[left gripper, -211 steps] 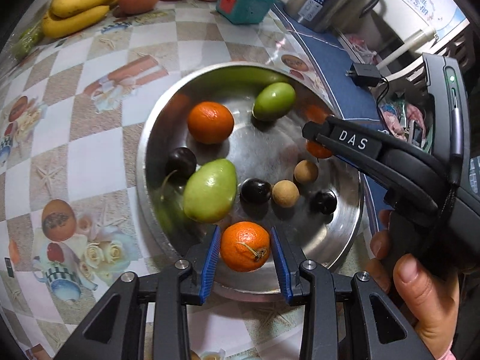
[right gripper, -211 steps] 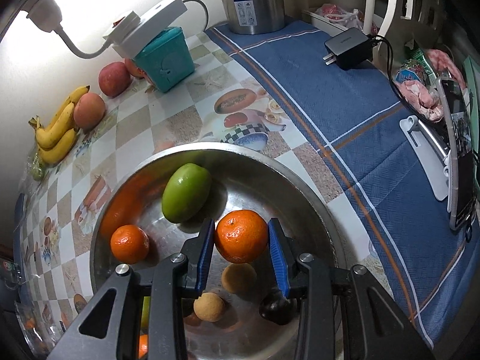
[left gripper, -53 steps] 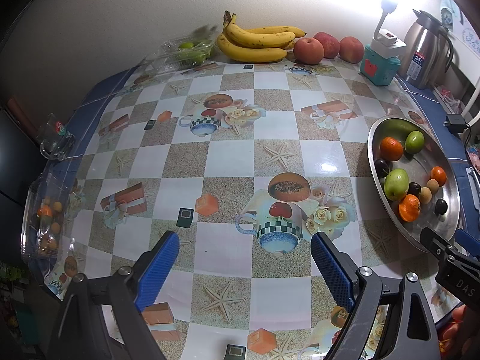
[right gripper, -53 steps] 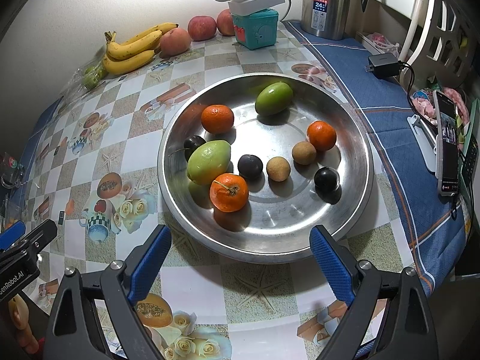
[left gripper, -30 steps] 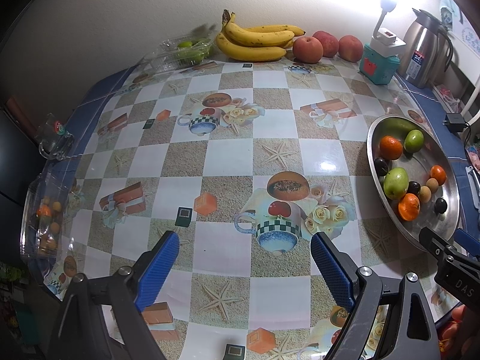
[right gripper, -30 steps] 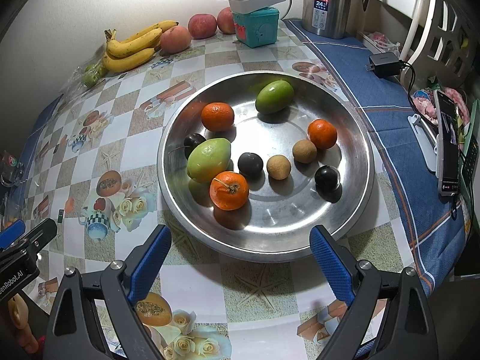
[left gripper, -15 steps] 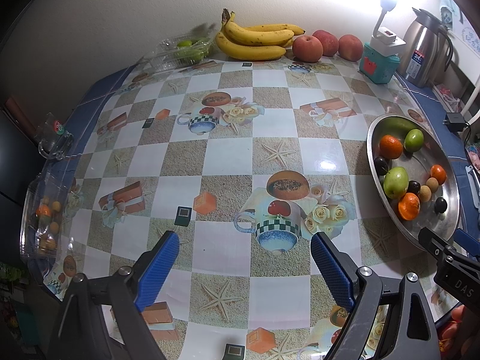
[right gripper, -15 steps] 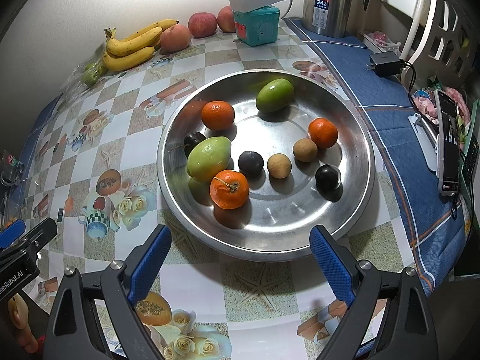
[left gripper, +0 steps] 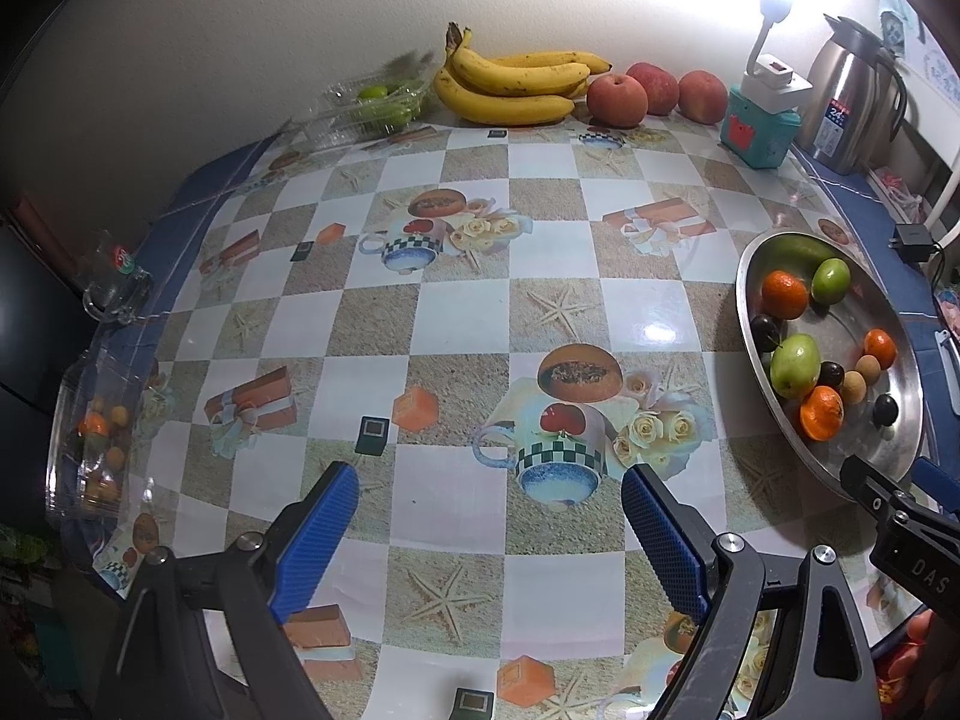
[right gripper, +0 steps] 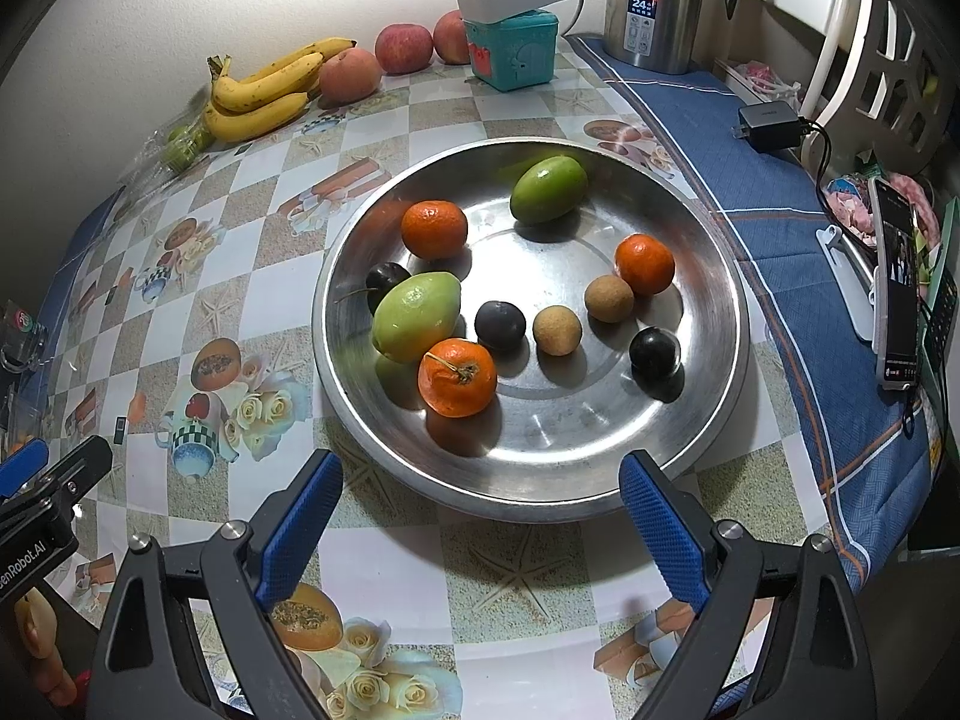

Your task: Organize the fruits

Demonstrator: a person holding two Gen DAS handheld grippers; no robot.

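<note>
Both grippers wide open, empty: right gripper (right gripper: pixel 480 519) just short of the fruit tray (right gripper: pixel 714 408) (left gripper (left gripper: pixel 489 519) off to its side, over bare tablecloth (left gripper: pixel 456 324))

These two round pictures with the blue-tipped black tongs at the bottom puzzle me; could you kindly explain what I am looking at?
A person holds a two-finger gripper in each hand, and each gripper carries a wide-angle camera looking along its fingers. One picture comes from the left gripper, the other from the right gripper. Both stand open and hold nothing. The right one looks down at a metal dish holding three tangerines, two green fruits and small dark and tan fruits. The left one looks over the patterned tablecloth, with the dish off to the right. Bananas, apples and a steel kettle stand by the wall.
</note>
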